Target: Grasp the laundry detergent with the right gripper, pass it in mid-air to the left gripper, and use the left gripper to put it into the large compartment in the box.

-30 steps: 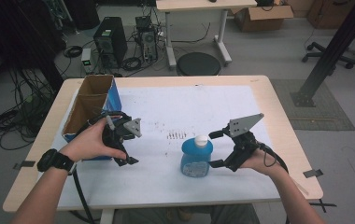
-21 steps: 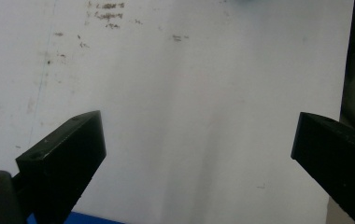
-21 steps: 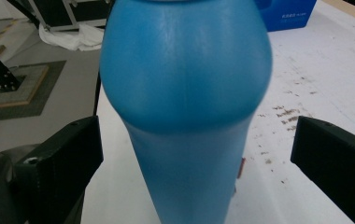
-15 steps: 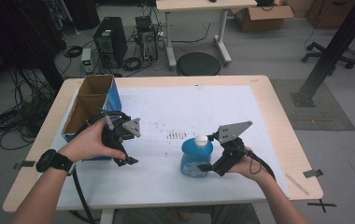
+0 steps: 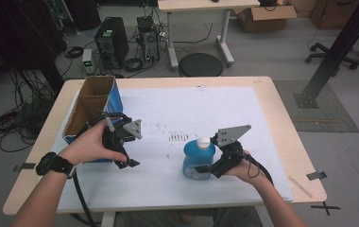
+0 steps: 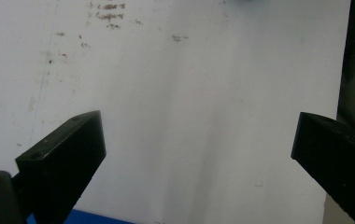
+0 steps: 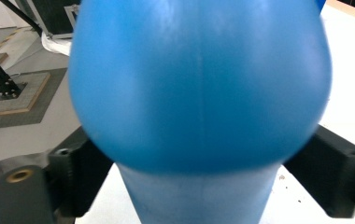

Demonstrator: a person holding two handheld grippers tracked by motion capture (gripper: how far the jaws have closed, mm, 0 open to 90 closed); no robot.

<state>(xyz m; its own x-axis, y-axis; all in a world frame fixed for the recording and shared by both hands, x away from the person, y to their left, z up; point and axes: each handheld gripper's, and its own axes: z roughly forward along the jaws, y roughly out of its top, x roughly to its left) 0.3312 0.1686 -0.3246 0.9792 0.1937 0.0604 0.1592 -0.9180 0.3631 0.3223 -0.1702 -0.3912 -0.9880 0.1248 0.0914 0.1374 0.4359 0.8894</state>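
Observation:
A squat blue bottle [image 5: 196, 156] with a white cap stands on the white mat, right of centre near the front. My right gripper [image 5: 200, 169] comes in from the right at its lower body. Its jaws have just been closing, and in the right gripper view they sit against both sides of the bottle [image 7: 199, 84], with my right gripper [image 7: 199, 186] hugging the narrower lower part. My left gripper [image 5: 127, 153] hovers over bare mat at the left, held in a hand wearing a black watch. In its own view my left gripper [image 6: 196, 154] is wide open with nothing between the jaws.
An open cardboard box [image 5: 90, 101] with a blue side stands at the table's left edge, just behind the left hand. The white mat [image 5: 192, 109] covers most of the wooden table [image 5: 281, 118]. A round stool [image 5: 200, 65] and computer towers stand on the floor beyond.
The right gripper has moved left and down to the bottle, and its jaws now sit around the bottle's lower body. The left hand has stayed put.

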